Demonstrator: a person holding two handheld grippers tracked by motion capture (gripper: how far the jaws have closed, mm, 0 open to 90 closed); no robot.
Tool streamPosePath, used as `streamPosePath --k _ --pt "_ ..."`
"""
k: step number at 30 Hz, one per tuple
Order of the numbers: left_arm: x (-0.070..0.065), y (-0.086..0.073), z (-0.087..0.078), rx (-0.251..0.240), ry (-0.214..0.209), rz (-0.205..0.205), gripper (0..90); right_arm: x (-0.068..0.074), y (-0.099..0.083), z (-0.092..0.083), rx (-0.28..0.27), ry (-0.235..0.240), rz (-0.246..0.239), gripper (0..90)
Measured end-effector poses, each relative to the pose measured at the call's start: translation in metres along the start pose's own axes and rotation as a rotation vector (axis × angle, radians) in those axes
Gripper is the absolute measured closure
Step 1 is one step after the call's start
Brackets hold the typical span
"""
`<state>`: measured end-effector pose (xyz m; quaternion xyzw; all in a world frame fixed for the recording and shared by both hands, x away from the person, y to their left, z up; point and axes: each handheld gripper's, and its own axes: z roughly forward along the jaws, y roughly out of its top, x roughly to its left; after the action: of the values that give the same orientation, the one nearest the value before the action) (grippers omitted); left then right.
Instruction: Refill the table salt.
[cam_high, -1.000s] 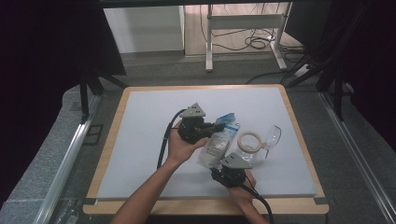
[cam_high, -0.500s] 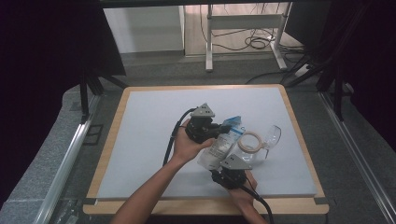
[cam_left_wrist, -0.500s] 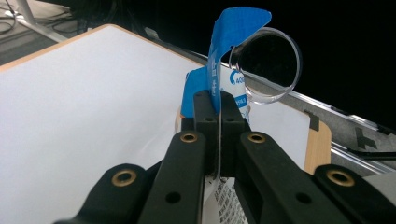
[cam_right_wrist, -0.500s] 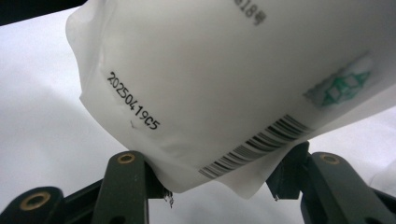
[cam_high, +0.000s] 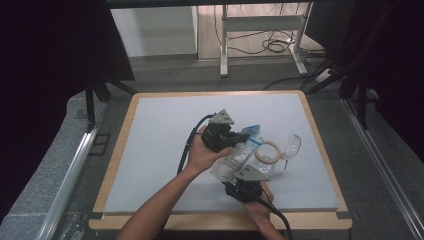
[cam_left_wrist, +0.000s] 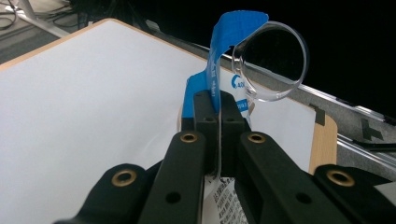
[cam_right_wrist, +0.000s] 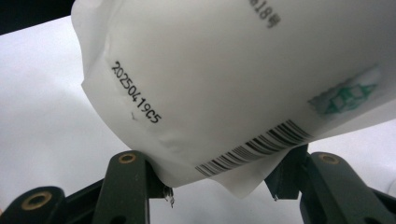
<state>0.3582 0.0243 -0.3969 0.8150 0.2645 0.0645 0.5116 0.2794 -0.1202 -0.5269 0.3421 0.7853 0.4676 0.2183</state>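
A white pouch (cam_high: 234, 156) with a blue top edge (cam_left_wrist: 219, 56) and a barcode (cam_right_wrist: 252, 147) is held above the white board (cam_high: 160, 135), between both grippers. My left gripper (cam_left_wrist: 218, 100) is shut on the blue top edge and sits left of the pouch (cam_high: 239, 136) in the high view. My right gripper (cam_right_wrist: 215, 179) grips the pouch's lower end, its jaws pressing on either side; it is below the pouch (cam_high: 239, 172) in the high view. A clear plastic cup (cam_high: 291, 146) lies on its side just right of the pouch and appears beyond my left jaws (cam_left_wrist: 273, 60).
A pale tape ring (cam_high: 267, 151) lies on the board between the pouch and the cup. The board's wooden rim (cam_high: 220, 220) runs along the near side. Cables and a metal stand's legs (cam_high: 260, 47) are on the floor beyond the table.
My left gripper has edged slightly right with the pouch's blue top. The right gripper has stayed where it was.
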Motion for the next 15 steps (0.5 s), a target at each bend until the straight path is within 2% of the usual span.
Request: streamPosePath --k 9,15 --pt "-0.002 0.005 0.008 0.025 0.002 0.008 90.0 -0.001 0.001 0.0 0.008 -0.001 -0.006 53.0" --pt "-0.003 0.009 0.014 0.051 0.01 0.018 90.0 -0.004 0.001 0.001 0.01 0.018 0.009 53.1"
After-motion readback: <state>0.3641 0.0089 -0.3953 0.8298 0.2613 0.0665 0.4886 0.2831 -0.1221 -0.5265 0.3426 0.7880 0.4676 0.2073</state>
